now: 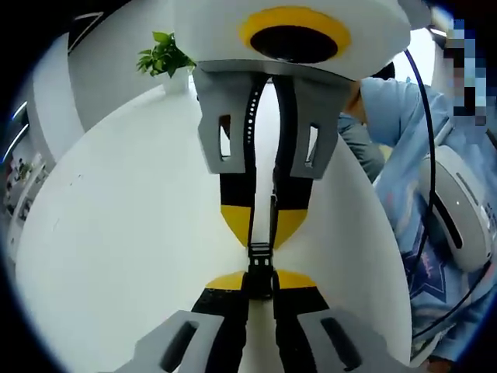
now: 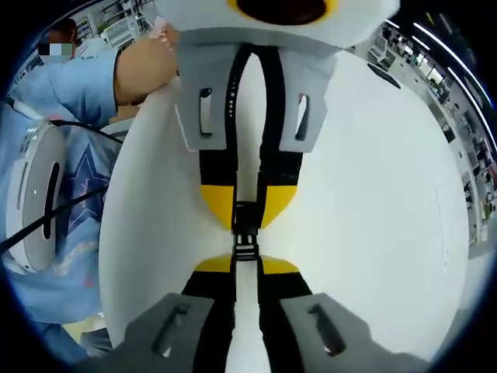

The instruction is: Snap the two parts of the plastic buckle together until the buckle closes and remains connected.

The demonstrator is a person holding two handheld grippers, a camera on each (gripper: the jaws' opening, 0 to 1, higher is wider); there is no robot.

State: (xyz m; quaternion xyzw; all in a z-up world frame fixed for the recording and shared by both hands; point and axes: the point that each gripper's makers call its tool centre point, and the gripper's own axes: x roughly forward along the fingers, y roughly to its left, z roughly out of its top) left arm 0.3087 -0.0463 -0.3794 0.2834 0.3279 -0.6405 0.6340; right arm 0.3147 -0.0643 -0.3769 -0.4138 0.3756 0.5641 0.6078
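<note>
Buckle: a small black plastic buckle (image 1: 259,268) (image 2: 245,233), ribbed and boxy, hangs above the white table between the two grippers' yellow tips; its two parts look joined end to end, though whether they are latched I cannot tell.
Left gripper: the left gripper (image 1: 260,284) (image 2: 245,214) has grey moulded arms, black inner strips and yellow tips; its jaws are drawn narrow, pinching one end of the buckle.
Right gripper: the right gripper (image 2: 245,260) (image 1: 260,237), of the same build, faces it tip to tip, jaws likewise narrow on the buckle's other end.
Table: a smooth, matt white table (image 1: 116,233) (image 2: 373,194) with a rounded edge lies under the buckle, bare on both sides of it.
Plant: a small leafy green plant (image 1: 164,54) in a white pot stands well beyond the buckle, near the table's far edge.
Person: a light blue sleeve (image 2: 74,85) and a rounded white device (image 1: 462,206) (image 2: 35,194) with a black cable lie past the table's rim, beside the buckle's line.
</note>
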